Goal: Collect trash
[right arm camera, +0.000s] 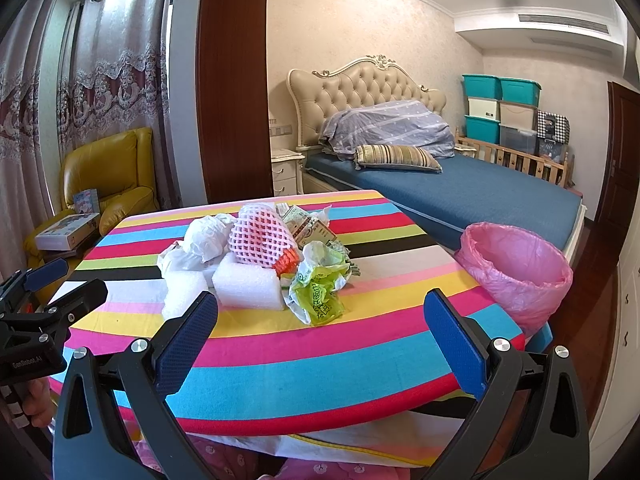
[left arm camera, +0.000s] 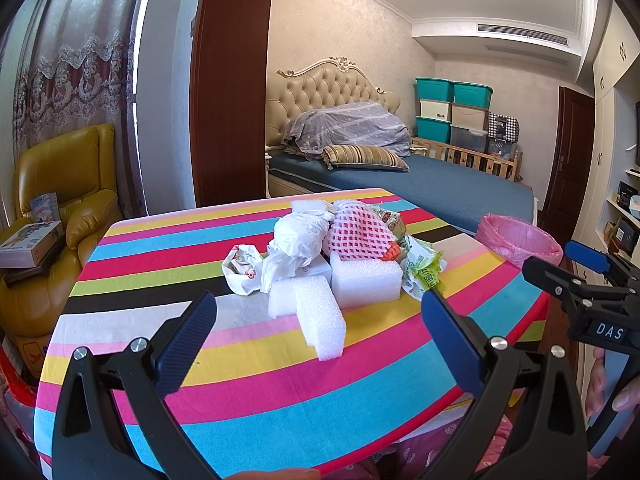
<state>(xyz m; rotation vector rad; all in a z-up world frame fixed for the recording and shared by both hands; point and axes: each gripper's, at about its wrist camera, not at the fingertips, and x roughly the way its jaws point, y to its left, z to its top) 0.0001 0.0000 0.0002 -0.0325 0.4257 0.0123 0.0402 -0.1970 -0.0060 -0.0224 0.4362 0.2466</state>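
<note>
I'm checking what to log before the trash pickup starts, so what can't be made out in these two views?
- Inside of the pink-lined bin: its near wall hides the bottom in both views.
- Trash beneath the pink foam net and white foam blocks: covered by the pile.
- Print on the green bag: crumpled, too small.
- Table near edge: hidden behind the open left gripper.

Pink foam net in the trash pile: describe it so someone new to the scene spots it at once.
Start at the striped table in front of the bed; the trash pile sits mid-table. The pink foam net rests on top of the pile, above a white foam block, between a crumpled white bag and a green-printed bag. It is the only item with an open lattice mesh.
</note>
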